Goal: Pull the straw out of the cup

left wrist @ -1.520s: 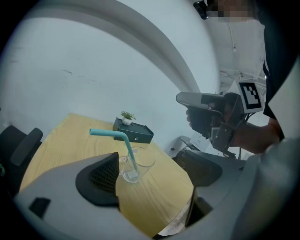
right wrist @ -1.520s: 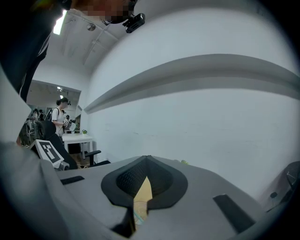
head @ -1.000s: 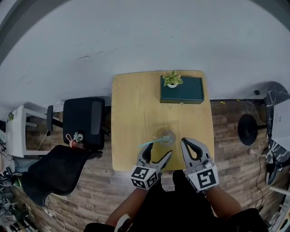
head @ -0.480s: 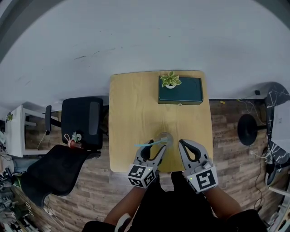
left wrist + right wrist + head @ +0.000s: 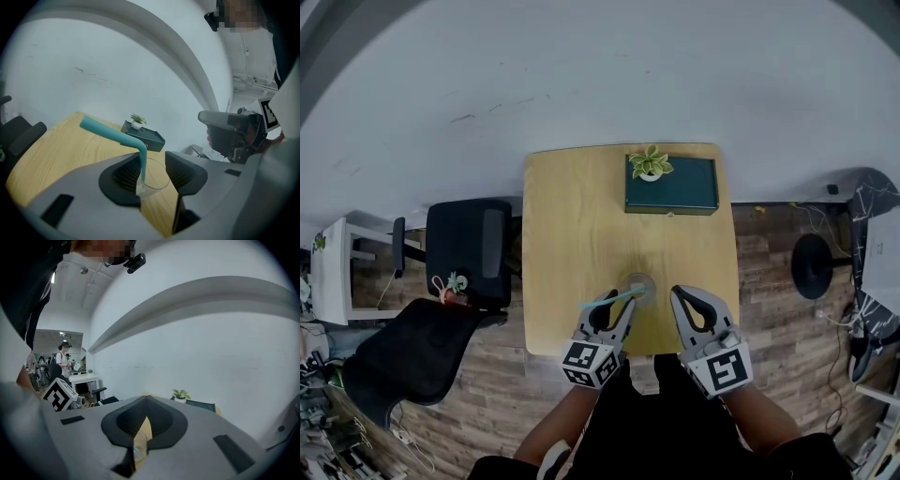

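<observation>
Left gripper view: left claw (image 5: 153,165) wide, straddling straw (image 5: 110,134) in cup (image 5: 157,182). Right claw (image 5: 145,402) pinched together, empty. Next, we judge: close on straw, lift.

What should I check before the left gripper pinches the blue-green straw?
1. Left gripper jaws apart: ok.
2. Teal bent plastic straw between those jaws: ok, close to one pad, not pinched yet.
3. Clear plastic cup upright on the light wooden table: ok.
4. Jaws would catch the straw alone, not the cup: cannot tell.
5. Right gripper steadying the cup: not ok; its jaws are together, empty, apart from the cup.
</observation>
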### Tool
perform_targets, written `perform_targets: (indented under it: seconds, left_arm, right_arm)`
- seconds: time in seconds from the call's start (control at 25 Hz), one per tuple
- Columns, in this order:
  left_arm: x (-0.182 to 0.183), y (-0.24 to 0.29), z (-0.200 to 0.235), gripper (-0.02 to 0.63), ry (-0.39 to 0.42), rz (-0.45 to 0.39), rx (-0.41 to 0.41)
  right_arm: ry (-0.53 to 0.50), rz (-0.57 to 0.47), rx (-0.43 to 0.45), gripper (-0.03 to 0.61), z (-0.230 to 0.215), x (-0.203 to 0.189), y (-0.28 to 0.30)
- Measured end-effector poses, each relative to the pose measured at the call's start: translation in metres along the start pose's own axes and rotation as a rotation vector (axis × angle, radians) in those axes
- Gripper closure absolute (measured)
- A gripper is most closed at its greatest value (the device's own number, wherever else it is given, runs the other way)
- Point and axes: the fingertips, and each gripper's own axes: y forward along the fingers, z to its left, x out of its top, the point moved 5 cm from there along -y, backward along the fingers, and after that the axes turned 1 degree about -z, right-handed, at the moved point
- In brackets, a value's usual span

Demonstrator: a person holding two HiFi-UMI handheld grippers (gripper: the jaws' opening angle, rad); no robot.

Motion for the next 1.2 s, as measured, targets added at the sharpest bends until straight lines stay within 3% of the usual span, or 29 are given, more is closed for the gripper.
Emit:
perform_targets:
  seconds: [0.28, 0.6, 1.08, 1.2]
  left_arm:
    - [-0.004, 0.000, 0.002, 0.492, 0.002, 0.023, 0.027]
    - [0.003, 0.002, 0.000, 0.563, 0.004, 0.000, 0.036]
    - [0.024, -0.001, -0.017, 0.568, 0.018, -0.016, 0.021]
    - [0.033, -0.001, -0.029, 0.568, 0.033, -0.026, 0.001]
  right_arm:
    - [0.012, 0.062, -0.025, 0.560, -0.004, -0.005, -0.004]
    - [-0.002, 0.038, -0.012, 0.560, -0.004, -0.001, -0.003]
    - [-0.009, -0.003, -0.031, 0.560, -0.012, 0.017, -0.006]
    - [-0.021, -0.061, -0.012, 0.560, -0.011, 0.024, -0.007]
